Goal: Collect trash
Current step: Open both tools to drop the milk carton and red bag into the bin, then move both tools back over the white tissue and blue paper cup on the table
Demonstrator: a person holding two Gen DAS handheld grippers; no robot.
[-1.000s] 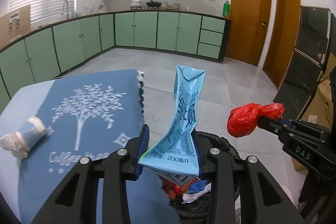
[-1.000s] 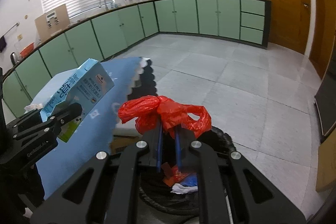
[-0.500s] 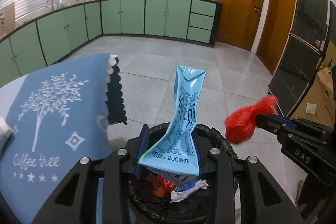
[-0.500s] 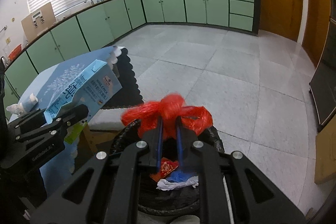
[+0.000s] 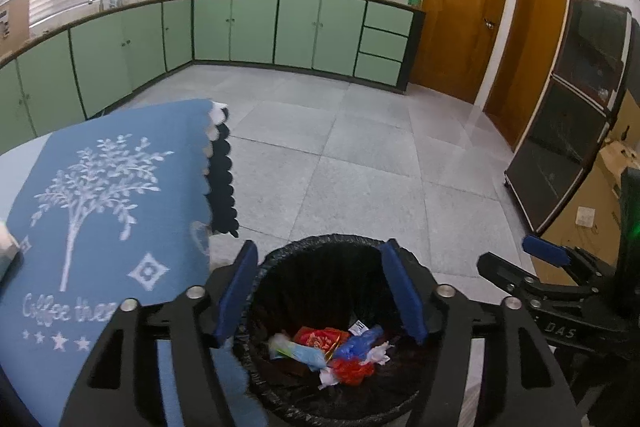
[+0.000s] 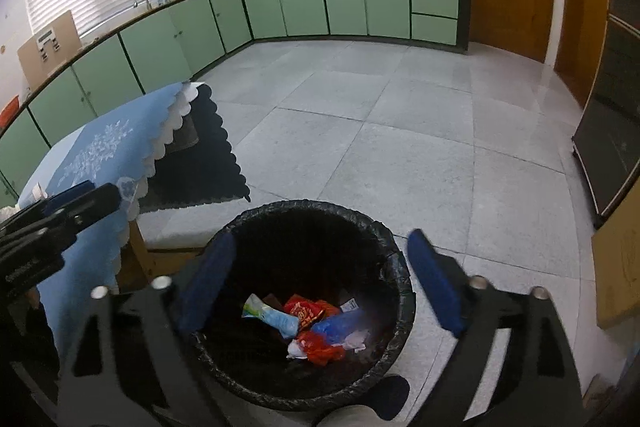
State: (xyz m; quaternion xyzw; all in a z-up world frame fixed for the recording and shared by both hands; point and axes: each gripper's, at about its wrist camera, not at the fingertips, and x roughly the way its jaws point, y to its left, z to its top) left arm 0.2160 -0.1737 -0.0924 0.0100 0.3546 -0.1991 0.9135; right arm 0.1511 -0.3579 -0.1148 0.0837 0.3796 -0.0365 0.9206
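Both loads are dropped — left gripper (image 5: 320,291) and right gripper (image 6: 320,283), fingers just spread wide and empty, are best lifted clear of the lined bin (image 6: 394,251) before returning to the bench (image 5: 100,187).

The bin (image 5: 320,247) is black, lined with a black bag. In it lie a pale blue carton (image 6: 276,319), a red bag (image 6: 320,351), a red wrapper with gold pattern (image 6: 304,309), blue plastic (image 6: 336,327) and white paper scraps (image 5: 378,353). The cloth (image 5: 100,207) is blue with a white tree, stars and lettering, its scalloped edge white. The cabinets (image 5: 256,27) are pale green with dark frames, the floor (image 5: 360,155) grey tile, the doors (image 5: 460,19) orange-brown. Both grippers are black with blue pads (image 5: 236,291).
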